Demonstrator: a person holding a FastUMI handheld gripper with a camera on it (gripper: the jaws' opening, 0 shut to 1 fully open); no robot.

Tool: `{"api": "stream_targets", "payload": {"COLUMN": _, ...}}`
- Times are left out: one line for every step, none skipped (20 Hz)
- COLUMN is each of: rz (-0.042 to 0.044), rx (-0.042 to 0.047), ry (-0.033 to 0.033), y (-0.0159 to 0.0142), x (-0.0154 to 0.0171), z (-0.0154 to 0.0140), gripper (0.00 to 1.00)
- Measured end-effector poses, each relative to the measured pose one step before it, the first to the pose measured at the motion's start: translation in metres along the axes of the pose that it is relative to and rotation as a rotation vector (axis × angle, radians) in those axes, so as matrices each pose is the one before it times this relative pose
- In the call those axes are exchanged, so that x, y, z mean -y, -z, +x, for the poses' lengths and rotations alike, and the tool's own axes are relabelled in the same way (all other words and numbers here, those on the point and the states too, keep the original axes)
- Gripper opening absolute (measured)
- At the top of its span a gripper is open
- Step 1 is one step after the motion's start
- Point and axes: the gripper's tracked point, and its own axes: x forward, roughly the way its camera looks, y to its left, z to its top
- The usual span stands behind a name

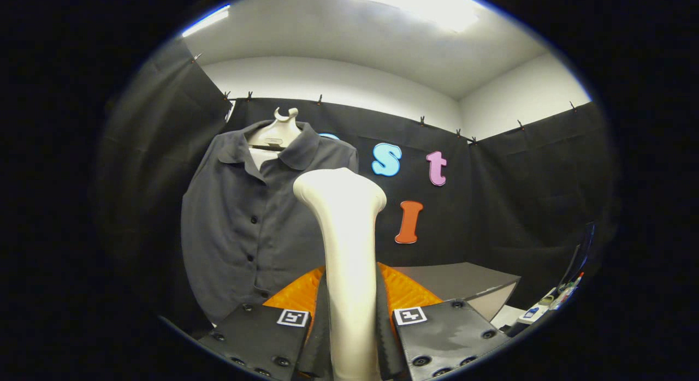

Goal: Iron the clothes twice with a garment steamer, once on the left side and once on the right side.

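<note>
Clamping the unlabelled white garment steamer (349, 250), both fingers (322, 337) hold it before the grey shirt (246, 233).

Cream garment steamer (349, 261) upright, clamped between the jaws, head flared at top. Dark grey buttoned shirt (246, 228) hanging on a hanger beyond, just left.

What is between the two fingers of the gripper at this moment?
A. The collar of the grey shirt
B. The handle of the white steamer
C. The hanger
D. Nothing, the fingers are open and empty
B: the gripper has both fingers pressed on the handle of the white steamer, which stands upright ahead of them, while the grey shirt hangs on its hanger beyond, untouched.
</note>
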Motion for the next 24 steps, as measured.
{"api": "stream_targets", "payload": {"rz": -0.00293, "rx": 0.00440, "ry": -0.01020, "y": -0.00569, "x": -0.01011, "z": 0.00598, "gripper": 0.43}}
{"api": "stream_targets", "payload": {"rz": -0.00284, "rx": -0.00065, "ry": 0.00111, "y": -0.00260, "x": -0.00609, "z": 0.00576, "gripper": 0.43}}
{"api": "stream_targets", "payload": {"rz": 0.00204, "rx": -0.00818, "ry": 0.00848, "y": 0.00129, "x": -0.00337, "z": 0.00589, "gripper": 0.43}}
{"api": "stream_targets", "payload": {"rz": 0.00583, "rx": -0.00651, "ry": 0.01377, "y": 0.00174, "x": -0.00287, "z": 0.00638, "gripper": 0.43}}
{"api": "stream_targets", "payload": {"rz": 0.00781, "rx": 0.00227, "ry": 0.01238, "y": 0.00052, "x": -0.00165, "z": 0.00634, "gripper": 0.43}}
{"api": "stream_targets", "payload": {"rz": 0.00615, "rx": 0.00397, "ry": 0.00285, "y": -0.00006, "x": -0.00209, "z": 0.00594, "gripper": 0.43}}
{"api": "stream_targets", "payload": {"rz": 0.00284, "rx": -0.00128, "ry": -0.00391, "y": 0.00171, "x": -0.00305, "z": 0.00684, "gripper": 0.43}}
{"api": "stream_targets", "payload": {"rz": -0.00081, "rx": -0.00803, "ry": -0.00413, "y": 0.00391, "x": -0.00156, "z": 0.00840, "gripper": 0.43}}
{"api": "stream_targets", "payload": {"rz": -0.00379, "rx": -0.01157, "ry": -0.00160, "y": 0.00582, "x": 0.00170, "z": 0.00556, "gripper": 0.43}}
{"api": "stream_targets", "payload": {"rz": -0.00276, "rx": -0.01001, "ry": 0.00374, "y": 0.00523, "x": 0.00156, "z": 0.00678, "gripper": 0.43}}
{"api": "stream_targets", "payload": {"rz": 0.00067, "rx": -0.00790, "ry": 0.00163, "y": 0.00546, "x": 0.00233, "z": 0.00290, "gripper": 0.43}}
{"api": "stream_targets", "payload": {"rz": 0.00398, "rx": -0.00529, "ry": -0.00312, "y": 0.00481, "x": 0.00067, "z": 0.00339, "gripper": 0.43}}
{"api": "stream_targets", "payload": {"rz": 0.00179, "rx": -0.00563, "ry": 0.00041, "y": 0.00649, "x": 0.00170, "z": 0.00254, "gripper": 0.43}}
{"api": "stream_targets", "payload": {"rz": -0.00219, "rx": -0.00464, "ry": 0.00598, "y": 0.00640, "x": 0.00297, "z": 0.00035, "gripper": 0.43}}
{"api": "stream_targets", "payload": {"rz": -0.00429, "rx": -0.00487, "ry": 0.00843, "y": 0.00675, "x": 0.00315, "z": 0.00048, "gripper": 0.43}}
{"api": "stream_targets", "payload": {"rz": -0.00362, "rx": -0.00618, "ry": 0.00796, "y": 0.00669, "x": 0.00173, "z": -0.00034, "gripper": 0.43}}
{"api": "stream_targets", "payload": {"rz": -0.00272, "rx": -0.00792, "ry": 0.00345, "y": 0.00756, "x": 0.00128, "z": -0.00019, "gripper": 0.43}}
{"api": "stream_targets", "payload": {"rz": -0.00335, "rx": -0.01048, "ry": -0.00119, "y": 0.00686, "x": -0.00068, "z": -0.00006, "gripper": 0.43}}
{"api": "stream_targets", "payload": {"rz": -0.00435, "rx": -0.00817, "ry": -0.00083, "y": 0.00648, "x": -0.00134, "z": 0.00007, "gripper": 0.43}}
{"api": "stream_targets", "payload": {"rz": -0.00308, "rx": -0.00577, "ry": 0.00129, "y": 0.00557, "x": 0.00047, "z": -0.00092, "gripper": 0.43}}
{"api": "stream_targets", "payload": {"rz": -0.00176, "rx": 0.00104, "ry": 0.00146, "y": 0.00426, "x": -0.00081, "z": -0.00212, "gripper": 0.43}}
{"api": "stream_targets", "payload": {"rz": -0.00088, "rx": 0.00331, "ry": -0.00250, "y": 0.00462, "x": -0.00161, "z": -0.00105, "gripper": 0.43}}
{"api": "stream_targets", "payload": {"rz": -0.00005, "rx": -0.00470, "ry": -0.00337, "y": 0.00670, "x": -0.00201, "z": -0.00147, "gripper": 0.43}}
{"api": "stream_targets", "payload": {"rz": -0.00138, "rx": -0.01046, "ry": -0.00281, "y": 0.00753, "x": -0.00260, "z": -0.00118, "gripper": 0.43}}
